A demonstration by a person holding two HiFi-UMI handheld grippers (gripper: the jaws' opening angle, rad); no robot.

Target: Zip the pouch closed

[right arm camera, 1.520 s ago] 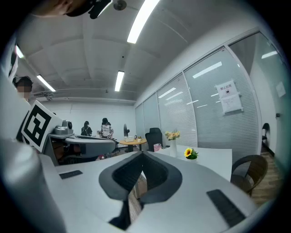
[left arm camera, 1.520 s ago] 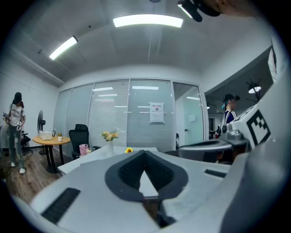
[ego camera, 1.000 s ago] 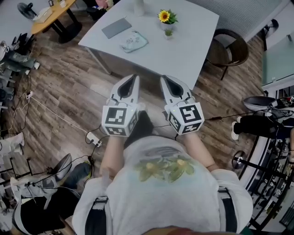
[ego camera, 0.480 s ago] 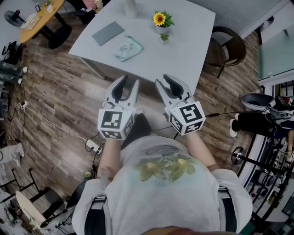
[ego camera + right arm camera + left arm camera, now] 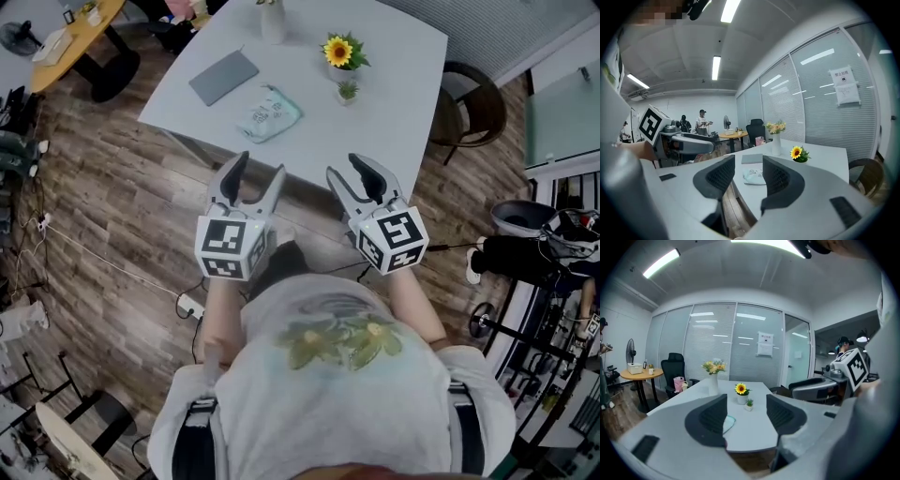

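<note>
Hovering short of the pouch [image 5: 269, 113], left tool [image 5: 260, 170], right tool [image 5: 351, 172], jaws just opened (empty)

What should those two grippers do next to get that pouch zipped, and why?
Probably carry both forward over the table toward the pouch. The left gripper and right gripper have just been opening their jaws, nothing between them, and both hang short of the table edge, while the pouch lies farther in, untouched.

You have bare counter [image 5: 394, 103] on the pouch's [image 5: 269, 114] near side; a sunflower pot [image 5: 341, 53] and a flat grey slab [image 5: 223, 77] flank it.
</note>
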